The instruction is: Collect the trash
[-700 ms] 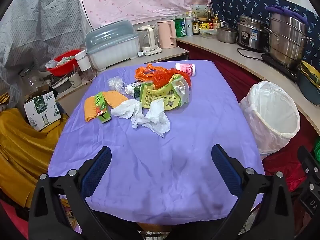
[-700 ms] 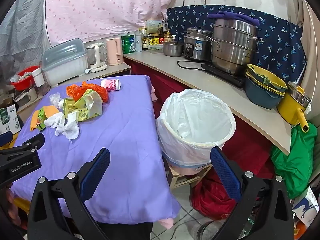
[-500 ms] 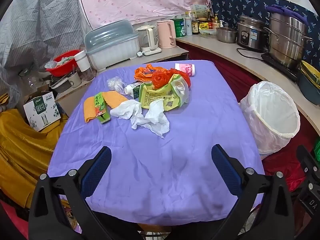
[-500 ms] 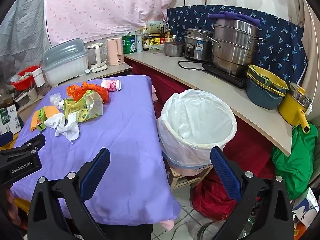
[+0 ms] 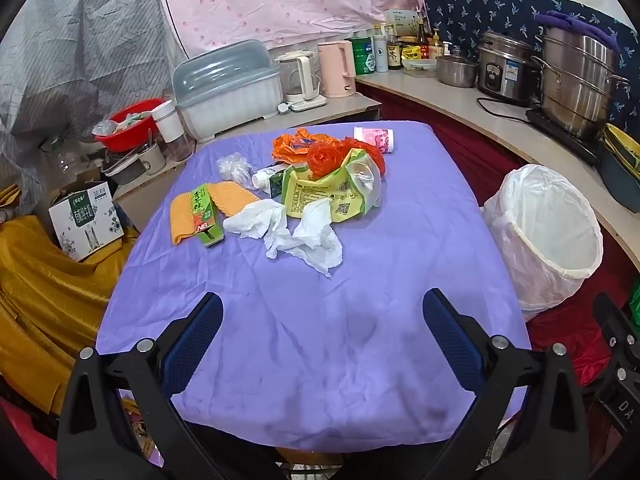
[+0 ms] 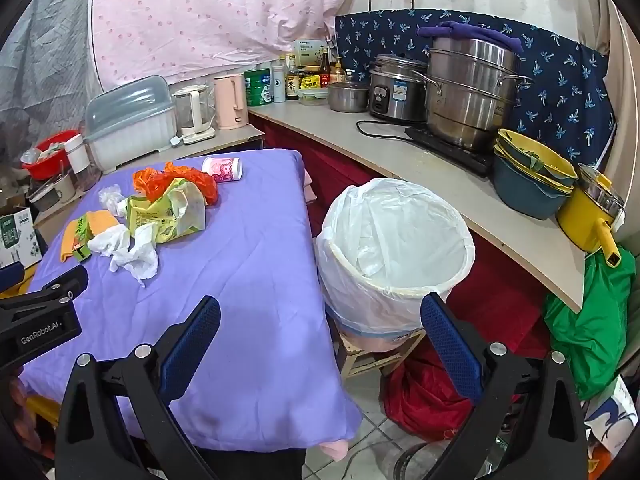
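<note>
Almost nothing has changed in the last moment: the trash pile [image 5: 312, 196] lies where it did on the purple table [image 5: 320, 340], left of the white-lined bin [image 6: 396, 248]. The left gripper [image 5: 322, 342] and right gripper [image 6: 320, 346] stay wide apart and empty. No trash is collected yet.

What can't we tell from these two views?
- Bin bottom: both views, liner and rim hide it.
- What lies under the yellow bag: both views, tissue and orange bags overlap.
- Right gripper in left view: cut off by the edge.
</note>
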### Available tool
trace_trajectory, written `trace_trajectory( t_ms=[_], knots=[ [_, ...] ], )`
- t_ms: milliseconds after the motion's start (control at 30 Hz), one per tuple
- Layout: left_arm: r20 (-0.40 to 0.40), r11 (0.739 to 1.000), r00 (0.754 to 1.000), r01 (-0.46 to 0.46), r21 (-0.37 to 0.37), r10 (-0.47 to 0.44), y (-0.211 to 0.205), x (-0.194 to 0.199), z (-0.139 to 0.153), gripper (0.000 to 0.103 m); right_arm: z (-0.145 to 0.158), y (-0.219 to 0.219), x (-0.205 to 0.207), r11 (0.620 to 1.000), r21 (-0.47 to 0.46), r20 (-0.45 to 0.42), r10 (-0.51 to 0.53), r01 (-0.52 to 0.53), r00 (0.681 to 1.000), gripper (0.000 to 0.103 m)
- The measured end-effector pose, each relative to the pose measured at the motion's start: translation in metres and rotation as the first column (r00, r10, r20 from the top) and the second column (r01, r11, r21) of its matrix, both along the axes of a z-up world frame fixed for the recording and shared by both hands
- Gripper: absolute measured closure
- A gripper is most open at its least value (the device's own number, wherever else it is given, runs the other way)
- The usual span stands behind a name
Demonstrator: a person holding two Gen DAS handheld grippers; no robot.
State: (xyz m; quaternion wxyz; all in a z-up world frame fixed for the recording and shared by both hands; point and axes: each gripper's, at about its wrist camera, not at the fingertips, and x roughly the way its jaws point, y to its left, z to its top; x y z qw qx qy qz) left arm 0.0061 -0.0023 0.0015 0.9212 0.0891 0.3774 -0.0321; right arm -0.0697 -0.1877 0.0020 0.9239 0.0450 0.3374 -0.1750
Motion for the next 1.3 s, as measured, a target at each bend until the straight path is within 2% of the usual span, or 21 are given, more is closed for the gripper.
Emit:
trace_trajectory(
  t_ms=[1300],
  knots=[
    [-0.001, 1.0, 1.0, -0.026, -0.007, 0.026, 0.0097, -0.0043, -0.002, 0.007, -0.0004, 0.0022, -0.0045, 1.0, -0.004, 0.004, 0.004, -0.004, 1.0, 0.007]
  ],
)
